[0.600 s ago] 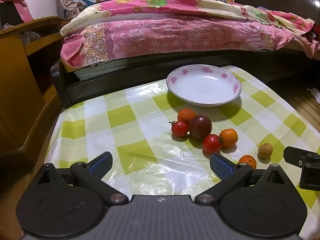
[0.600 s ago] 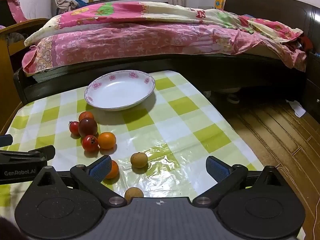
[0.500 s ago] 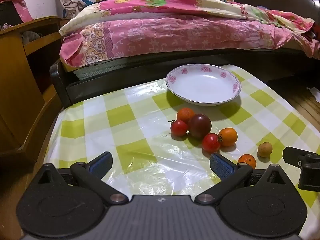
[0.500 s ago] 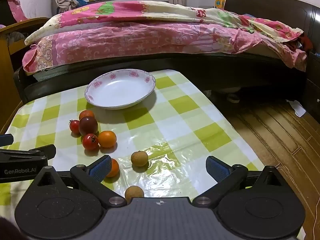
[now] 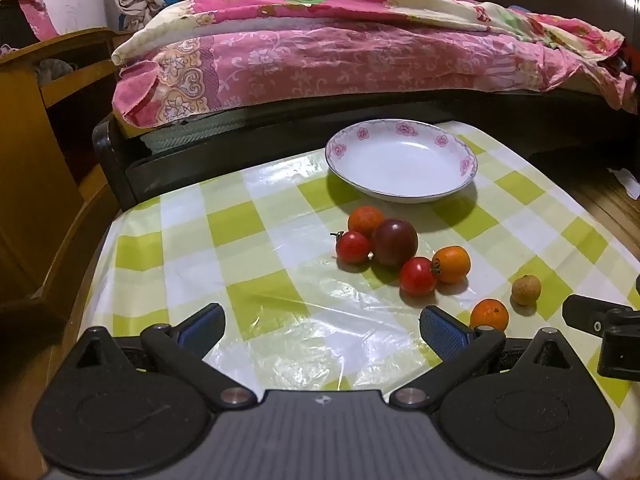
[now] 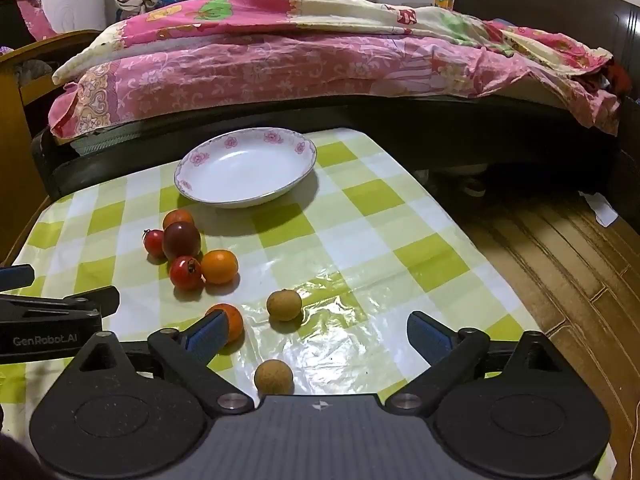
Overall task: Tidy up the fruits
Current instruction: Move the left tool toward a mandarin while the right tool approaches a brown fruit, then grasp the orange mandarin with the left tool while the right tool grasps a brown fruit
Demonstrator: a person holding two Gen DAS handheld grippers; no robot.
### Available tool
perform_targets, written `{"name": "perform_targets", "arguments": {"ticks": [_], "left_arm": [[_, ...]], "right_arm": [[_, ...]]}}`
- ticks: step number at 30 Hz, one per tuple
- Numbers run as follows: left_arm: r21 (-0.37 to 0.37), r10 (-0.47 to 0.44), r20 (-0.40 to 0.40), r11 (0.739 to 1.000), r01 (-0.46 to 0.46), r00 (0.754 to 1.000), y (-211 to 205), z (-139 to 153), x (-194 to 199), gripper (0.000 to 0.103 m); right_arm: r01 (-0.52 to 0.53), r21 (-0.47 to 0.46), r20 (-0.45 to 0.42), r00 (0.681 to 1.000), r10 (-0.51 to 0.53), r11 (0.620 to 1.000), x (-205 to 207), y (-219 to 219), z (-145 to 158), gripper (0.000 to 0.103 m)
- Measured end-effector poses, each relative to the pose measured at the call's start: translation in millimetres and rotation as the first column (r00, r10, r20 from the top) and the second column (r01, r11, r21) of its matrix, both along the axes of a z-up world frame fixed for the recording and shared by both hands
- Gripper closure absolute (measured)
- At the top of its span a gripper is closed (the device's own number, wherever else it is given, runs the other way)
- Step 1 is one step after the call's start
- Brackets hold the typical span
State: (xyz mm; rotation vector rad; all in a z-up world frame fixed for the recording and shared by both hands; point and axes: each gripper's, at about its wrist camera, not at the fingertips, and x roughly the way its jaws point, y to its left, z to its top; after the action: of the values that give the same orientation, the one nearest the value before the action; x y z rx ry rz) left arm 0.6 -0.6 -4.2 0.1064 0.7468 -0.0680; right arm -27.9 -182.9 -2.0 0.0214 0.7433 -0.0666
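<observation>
A white plate with pink flowers (image 5: 466,160) (image 6: 192,158) stands empty at the far side of the checked table. Before it lies a cluster: a dark plum (image 5: 394,242) (image 6: 181,239), two red cherry tomatoes (image 5: 353,247) (image 5: 417,276), and two orange fruits (image 5: 365,220) (image 5: 451,263). A small orange (image 5: 489,314) (image 6: 230,322) and two brown longans (image 6: 284,305) (image 6: 273,377) lie nearer. My left gripper (image 5: 320,326) is open and empty, left of the small orange. My right gripper (image 6: 318,336) is open and empty, straddling the nearest longan.
A bed with a pink quilt (image 5: 340,52) runs behind the table. A wooden cabinet (image 5: 36,152) stands at the left. The table's right edge drops to a wooden floor (image 6: 560,264). The green-checked plastic cloth (image 5: 256,264) covers the table.
Both grippers have moved slightly forward and lower toward the fruit. Nothing was taken hold of; the fruits lie as before.
</observation>
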Motion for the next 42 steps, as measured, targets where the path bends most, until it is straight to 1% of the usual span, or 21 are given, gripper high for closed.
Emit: {"name": "perform_targets", "arguments": {"ticks": [5,7,11,15,17,19,24,32,34,36,37,39,42], "left_arm": [[-0.009,-0.016,-0.013,1.000,0.016,1.000,1,-2,0,0.000],[-0.016,-0.024,-0.018,1.000,0.024,1.000,1,-3,0,0.000],[-0.016,-0.045,-0.017,0.999,0.045,0.999,0,-4,-2,0.000],[-0.018,-0.075,-0.019,0.997,0.074,0.997,-3,-6,-3,0.000],[-0.017,-0.090,-0.021,0.996,0.089,0.996,-5,-7,-3,0.000],[-0.012,-0.102,-0.018,0.995,0.102,0.995,-8,-7,-3,0.000],[-0.017,-0.129,-0.027,0.992,0.129,0.991,-11,-9,-2,0.000],[-0.006,-0.165,-0.038,0.986,0.164,0.986,-16,-14,-2,0.000],[-0.005,-0.171,-0.041,0.985,0.171,0.984,-17,-14,-2,0.000],[-0.003,-0.178,-0.041,0.984,0.178,0.983,-18,-15,-1,0.000],[-0.003,-0.182,-0.042,0.983,0.182,0.982,-19,-16,-1,0.000],[-0.007,-0.190,-0.044,0.982,0.190,0.981,-20,-17,0,0.000],[-0.014,-0.200,-0.049,0.980,0.199,0.979,-21,-18,0,0.000]], "right_arm": [[-0.004,0.007,-0.018,1.000,0.004,1.000,0,-1,-2,0.015],[-0.013,0.002,-0.023,1.000,0.013,1.000,0,1,-4,0.018],[-0.029,0.002,-0.030,0.999,0.029,1.000,2,1,-4,0.019],[-0.045,0.000,-0.033,0.998,0.045,0.999,1,-1,-4,0.025],[-0.055,-0.003,-0.043,0.998,0.054,0.999,1,-1,-6,0.026],[-0.067,-0.008,-0.059,0.996,0.066,0.998,1,0,-9,0.031],[-0.101,-0.003,-0.078,0.992,0.101,0.995,-4,0,-12,0.032],[-0.147,0.012,-0.111,0.983,0.148,0.989,-4,5,-22,0.045],[-0.149,0.021,-0.119,0.981,0.151,0.989,-3,5,-24,0.052],[-0.148,0.032,-0.133,0.980,0.151,0.988,-2,4,-27,0.056],[-0.150,0.040,-0.139,0.978,0.154,0.988,-1,3,-28,0.062],[-0.158,0.060,-0.141,0.976,0.165,0.986,-1,2,-29,0.066],[-0.182,0.064,-0.141,0.972,0.190,0.981,0,4,-30,0.072]]}}
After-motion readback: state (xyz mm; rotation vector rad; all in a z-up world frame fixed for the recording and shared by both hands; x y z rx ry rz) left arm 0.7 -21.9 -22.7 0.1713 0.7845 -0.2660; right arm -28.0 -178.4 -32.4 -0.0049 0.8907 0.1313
